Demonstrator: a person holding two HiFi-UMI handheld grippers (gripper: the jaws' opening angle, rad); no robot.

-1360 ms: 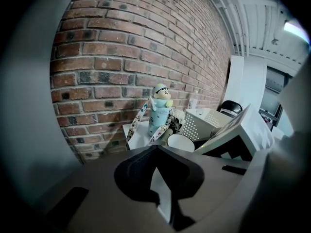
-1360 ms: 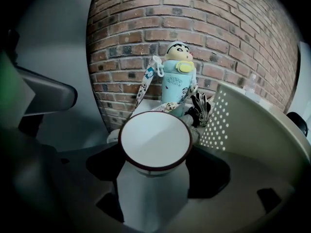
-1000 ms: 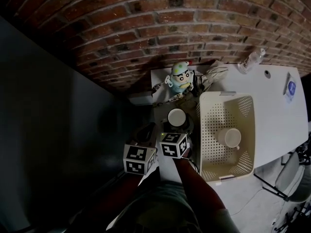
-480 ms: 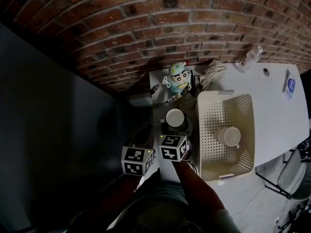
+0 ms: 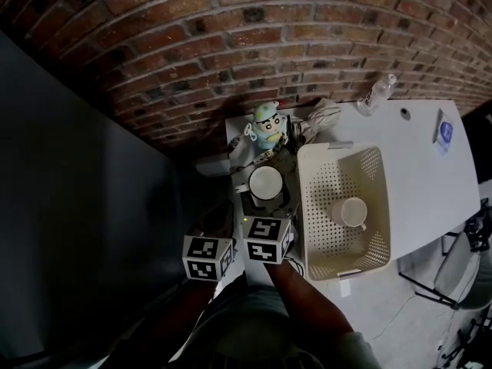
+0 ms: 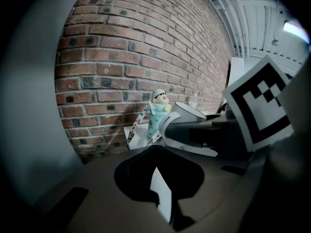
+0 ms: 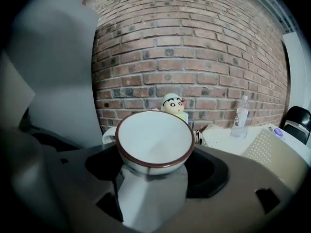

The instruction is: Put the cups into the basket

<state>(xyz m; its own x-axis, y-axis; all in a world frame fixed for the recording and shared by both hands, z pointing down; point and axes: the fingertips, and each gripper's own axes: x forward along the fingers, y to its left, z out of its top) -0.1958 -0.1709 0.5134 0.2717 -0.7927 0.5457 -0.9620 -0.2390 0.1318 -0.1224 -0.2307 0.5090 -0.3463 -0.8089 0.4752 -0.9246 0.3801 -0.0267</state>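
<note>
A white cup with a brown rim (image 7: 154,139) sits tilted between the jaws of my right gripper (image 7: 153,171), which is shut on it. In the head view this cup (image 5: 266,183) hangs just left of the cream perforated basket (image 5: 307,206), beyond the right gripper (image 5: 267,204). A second white cup (image 5: 352,212) lies inside the basket. My left gripper (image 5: 217,221) hovers left of the right one, past the table's edge. Its jaws (image 6: 158,183) look shut with nothing in them. From the left gripper view the held cup (image 6: 187,115) shows side-on.
A cartoon-figure bottle with a strap (image 5: 267,127) stands behind the held cup against the brick wall (image 5: 307,44). A clear water bottle (image 5: 374,94) and a small blue-labelled item (image 5: 440,129) rest on the white table (image 5: 419,167). A chair (image 5: 461,267) is at the lower right.
The head view has drifted, so everything sits a little further left. The brown-rimmed cup stays in my right gripper beside the basket's left wall. Nothing was let go.
</note>
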